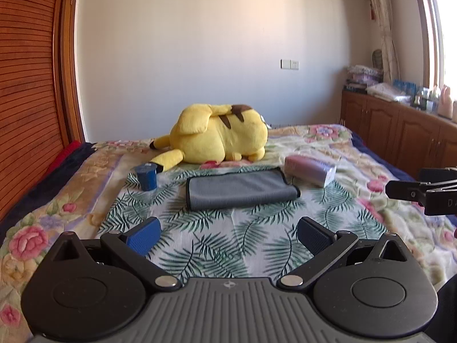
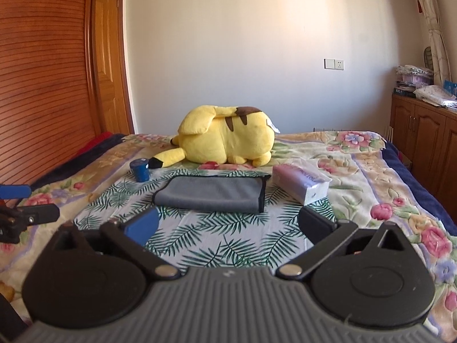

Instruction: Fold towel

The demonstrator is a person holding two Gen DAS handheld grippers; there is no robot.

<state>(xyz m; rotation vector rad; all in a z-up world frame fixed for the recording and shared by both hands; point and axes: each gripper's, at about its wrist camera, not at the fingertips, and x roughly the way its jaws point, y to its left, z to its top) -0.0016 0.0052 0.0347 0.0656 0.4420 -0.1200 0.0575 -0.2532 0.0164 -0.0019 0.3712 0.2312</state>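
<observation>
**Grey towel already doubled over on the bed, both tools hanging back with nothing in them**

The grey towel (image 1: 240, 190) lies flat on the palm-leaf sheet (image 1: 217, 245) in the middle of the bed (image 1: 57, 200), and it looks folded at least once: there's a rounded fold along its near edge and a black-trimmed hem stacked at one end. That middle spot probably makes sense, since it's the flattest patch and both sides can reach it.

Around the towel: a small blue cup (image 1: 147, 176) at about 10 o'clock, a pink-and-white tissue pack (image 1: 310, 170) at about 2 o'clock just off the corner, and a yellow Pikachu plush (image 1: 220, 135) at 12 o'clock, further back. None of them touch the cloth, so the edges are free to grab.

The left tool (image 1: 228, 233) sits at 6 o'clock from the towel, fingers spread wide, gripping nothing. The right tool (image 2: 228, 225) is the same, spread and empty, short of the near fold. My guess is either another fold is coming or it's basically done.
</observation>
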